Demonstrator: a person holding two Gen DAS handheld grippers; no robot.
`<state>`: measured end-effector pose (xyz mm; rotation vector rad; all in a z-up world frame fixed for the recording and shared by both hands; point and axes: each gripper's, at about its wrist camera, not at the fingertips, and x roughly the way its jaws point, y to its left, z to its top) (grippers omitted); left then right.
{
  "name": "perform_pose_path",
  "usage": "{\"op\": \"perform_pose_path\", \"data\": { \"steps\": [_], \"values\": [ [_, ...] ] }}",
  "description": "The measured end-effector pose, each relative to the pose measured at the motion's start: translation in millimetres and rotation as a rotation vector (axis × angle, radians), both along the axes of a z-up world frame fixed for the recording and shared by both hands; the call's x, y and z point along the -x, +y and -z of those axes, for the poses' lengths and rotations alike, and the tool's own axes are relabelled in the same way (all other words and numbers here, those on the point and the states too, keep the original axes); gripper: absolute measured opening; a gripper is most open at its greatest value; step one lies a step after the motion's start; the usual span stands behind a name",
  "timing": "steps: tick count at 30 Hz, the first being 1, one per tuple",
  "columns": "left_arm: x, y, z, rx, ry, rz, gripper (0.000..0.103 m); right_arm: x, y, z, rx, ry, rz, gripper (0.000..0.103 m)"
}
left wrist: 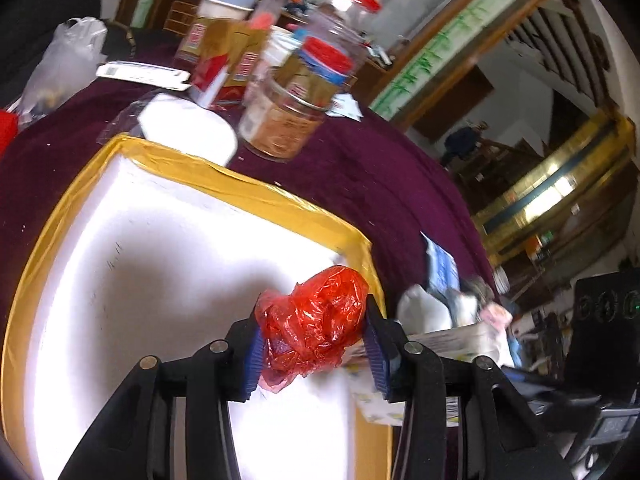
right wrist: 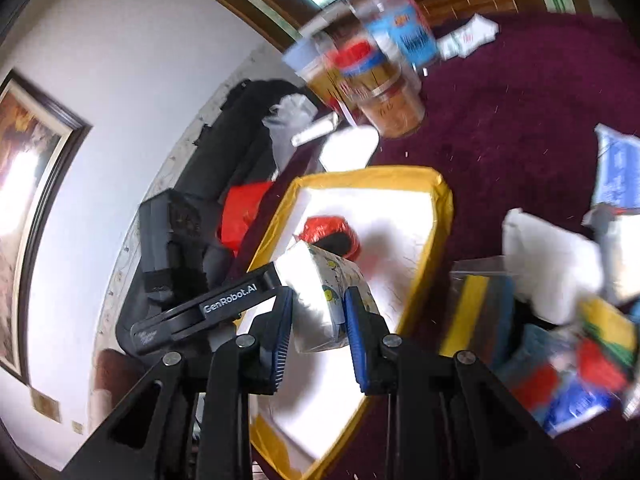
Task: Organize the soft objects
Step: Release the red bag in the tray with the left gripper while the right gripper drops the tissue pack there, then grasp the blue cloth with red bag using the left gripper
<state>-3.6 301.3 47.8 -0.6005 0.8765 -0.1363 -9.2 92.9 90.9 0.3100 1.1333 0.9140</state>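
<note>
My left gripper [left wrist: 314,336] is shut on a crumpled red plastic bag [left wrist: 316,316] and holds it over the near right part of a white box with yellow taped rim [left wrist: 256,184]. My right gripper [right wrist: 318,320] is shut on a tissue pack [right wrist: 320,292], white with a yellow-green print, held over the same box [right wrist: 440,216]. The red bag [right wrist: 328,228] and the left gripper's black body show beyond the pack in the right wrist view. The tissue pack's edge [left wrist: 380,404] shows beside the left fingers.
Jars with red lids [left wrist: 288,116] and cartons stand at the back of the maroon-covered table [left wrist: 380,176]. A white lid [left wrist: 188,128] lies behind the box. Soft packs, a white pillow-like pack [right wrist: 548,264] and colourful items [right wrist: 580,368] lie to the box's right.
</note>
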Motion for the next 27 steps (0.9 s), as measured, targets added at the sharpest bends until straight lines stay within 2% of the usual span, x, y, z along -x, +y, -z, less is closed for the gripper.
{"op": "perform_pose_path", "data": {
  "steps": [5,9,11,12,13,14,17,21,27],
  "values": [
    [-2,16,2,0.027,-0.001,-0.049,0.065,-31,16,26,0.024,0.117,0.020,0.025],
    [3,23,-2,0.044,-0.021,-0.060,0.067,-53,22,41,0.073,0.146,0.053,0.027],
    [6,27,-3,0.056,-0.030,-0.063,0.067,-61,27,43,0.089,0.142,0.061,0.033],
    [8,27,-4,0.059,-0.034,-0.065,0.067,-64,28,42,0.099,0.127,0.069,0.037],
    [11,27,-5,0.058,-0.040,-0.069,0.067,-67,29,40,0.112,0.104,0.078,0.045],
    [13,27,-6,0.057,-0.044,-0.072,0.067,-68,32,36,0.132,0.077,0.084,0.047],
    [20,25,-11,0.051,-0.060,-0.080,0.067,-68,36,23,0.208,-0.038,0.100,0.047],
    [31,20,-19,0.035,-0.085,-0.086,0.070,-61,28,-2,0.261,-0.184,0.137,0.051],
    [48,-7,-36,-0.014,-0.131,-0.034,0.074,-37,-18,-19,0.276,-0.284,0.209,0.053]
  ]
}}
